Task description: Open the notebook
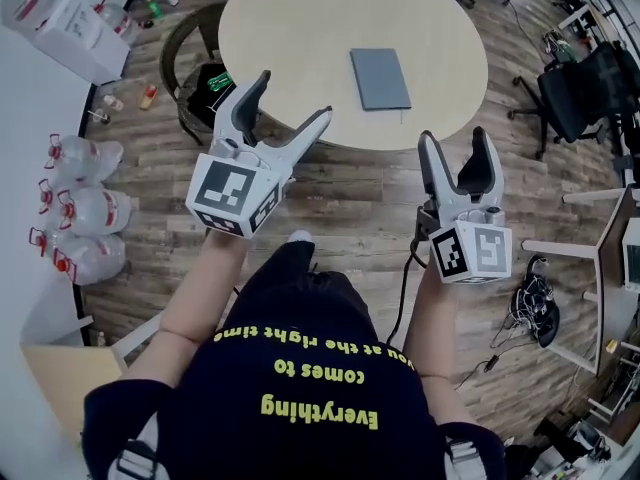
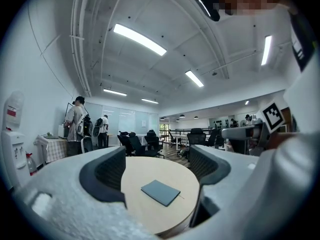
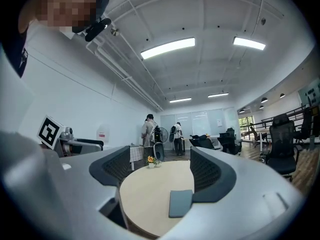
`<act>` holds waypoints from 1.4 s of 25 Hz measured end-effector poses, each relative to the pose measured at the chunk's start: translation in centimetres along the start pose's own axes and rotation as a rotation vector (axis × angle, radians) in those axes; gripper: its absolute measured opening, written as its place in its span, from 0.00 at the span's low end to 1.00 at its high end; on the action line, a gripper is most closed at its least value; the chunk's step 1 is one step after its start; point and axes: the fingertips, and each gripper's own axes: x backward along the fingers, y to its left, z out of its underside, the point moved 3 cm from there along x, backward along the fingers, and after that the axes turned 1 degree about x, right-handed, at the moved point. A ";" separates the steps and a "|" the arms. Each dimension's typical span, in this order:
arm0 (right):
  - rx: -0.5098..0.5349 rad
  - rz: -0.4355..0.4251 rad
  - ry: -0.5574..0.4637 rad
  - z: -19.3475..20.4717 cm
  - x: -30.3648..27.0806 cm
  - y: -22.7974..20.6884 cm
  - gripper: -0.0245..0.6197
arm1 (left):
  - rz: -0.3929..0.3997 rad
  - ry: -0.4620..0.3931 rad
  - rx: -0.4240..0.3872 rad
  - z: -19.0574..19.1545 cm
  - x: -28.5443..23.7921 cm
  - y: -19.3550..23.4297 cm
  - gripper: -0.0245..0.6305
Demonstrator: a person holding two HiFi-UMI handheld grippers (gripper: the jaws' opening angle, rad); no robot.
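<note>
A closed grey notebook (image 1: 380,78) lies flat on the round beige table (image 1: 290,28), right of the table's middle. My left gripper (image 1: 293,98) is held level at the table's near edge, jaws wide open and empty. My right gripper (image 1: 455,140) hangs over the wooden floor just short of the table, also open and empty. In the left gripper view the notebook (image 2: 160,192) shows between the open jaws, well ahead of them. In the right gripper view the notebook (image 3: 180,203) sits low, partly behind the right jaw.
Black office chairs stand at the right (image 1: 585,93) and one at the table's left (image 1: 200,78). Large water bottles (image 1: 75,218) lie by the left wall. A small flower pot (image 3: 151,161) is on the table's far side. People (image 2: 77,124) stand far off.
</note>
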 end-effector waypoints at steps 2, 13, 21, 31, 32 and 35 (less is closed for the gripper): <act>-0.010 0.006 0.007 0.2 -1.4 0.2 0.62 | 0.008 0.005 0.002 0.3 -0.8 1.4 0.65; -0.029 0.063 0.057 1.9 -4.6 -1.4 0.64 | 0.041 0.041 0.004 2.0 -4.9 4.1 0.65; -0.014 0.002 0.064 2.3 -9.4 -3.9 0.64 | 0.006 0.036 0.033 2.3 -9.1 5.6 0.65; -0.017 -0.110 0.061 1.8 -17.5 -10.3 0.64 | -0.129 0.037 0.027 1.5 -16.1 7.4 0.65; -0.020 -0.122 0.064 2.0 -18.3 -10.9 0.64 | -0.144 0.036 0.024 1.3 -16.7 7.6 0.65; -0.027 -0.159 0.061 2.1 -20.5 -12.2 0.64 | -0.182 0.024 0.022 1.0 -18.3 8.5 0.65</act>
